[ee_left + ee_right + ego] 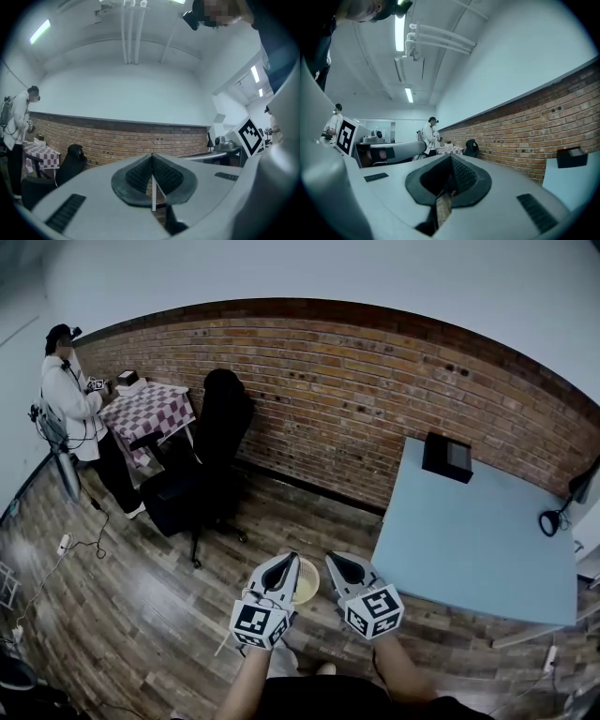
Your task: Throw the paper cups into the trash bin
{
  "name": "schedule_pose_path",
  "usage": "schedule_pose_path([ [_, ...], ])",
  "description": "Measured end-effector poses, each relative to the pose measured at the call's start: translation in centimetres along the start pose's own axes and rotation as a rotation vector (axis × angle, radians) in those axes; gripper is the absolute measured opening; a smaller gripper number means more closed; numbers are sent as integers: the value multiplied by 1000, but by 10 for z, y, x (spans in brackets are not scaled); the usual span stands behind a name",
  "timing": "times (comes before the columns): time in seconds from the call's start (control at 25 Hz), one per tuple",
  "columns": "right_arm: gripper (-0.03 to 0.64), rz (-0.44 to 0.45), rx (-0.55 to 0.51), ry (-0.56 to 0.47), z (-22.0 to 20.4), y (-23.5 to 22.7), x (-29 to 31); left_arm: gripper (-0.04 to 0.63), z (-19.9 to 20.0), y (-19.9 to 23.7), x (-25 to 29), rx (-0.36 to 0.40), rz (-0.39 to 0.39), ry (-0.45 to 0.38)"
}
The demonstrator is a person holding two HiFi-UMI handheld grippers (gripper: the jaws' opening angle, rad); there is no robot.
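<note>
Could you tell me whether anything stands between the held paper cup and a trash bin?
Cannot tell: no bin is in view. The left gripper grips the paper cup over wooden floor, with a black chair ahead.

Both forearms reach forward side by side, level. Left claw (284, 568) pinches a paper cup (307, 585); right claw (343, 568) is closed.

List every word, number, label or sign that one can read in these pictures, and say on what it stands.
None: no word or number can be read in any view.
Square markers on the left gripper and the right gripper: black-and-white patterns, not text.
</note>
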State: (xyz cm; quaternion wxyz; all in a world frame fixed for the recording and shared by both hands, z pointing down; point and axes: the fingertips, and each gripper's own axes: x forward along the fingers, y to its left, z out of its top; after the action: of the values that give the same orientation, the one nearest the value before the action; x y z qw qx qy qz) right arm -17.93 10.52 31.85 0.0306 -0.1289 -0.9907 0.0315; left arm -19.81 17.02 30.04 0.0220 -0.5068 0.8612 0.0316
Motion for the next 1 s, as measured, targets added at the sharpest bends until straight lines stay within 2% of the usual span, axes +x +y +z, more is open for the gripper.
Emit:
schedule_pose_path([
  [0.68,5,-12,5,-13,10,37,25,9,18,36,-29,-11,-14,-17],
  [1.0,5,-25,31,-8,8,56,31,9,25,49,-48,-55,-27,-29],
])
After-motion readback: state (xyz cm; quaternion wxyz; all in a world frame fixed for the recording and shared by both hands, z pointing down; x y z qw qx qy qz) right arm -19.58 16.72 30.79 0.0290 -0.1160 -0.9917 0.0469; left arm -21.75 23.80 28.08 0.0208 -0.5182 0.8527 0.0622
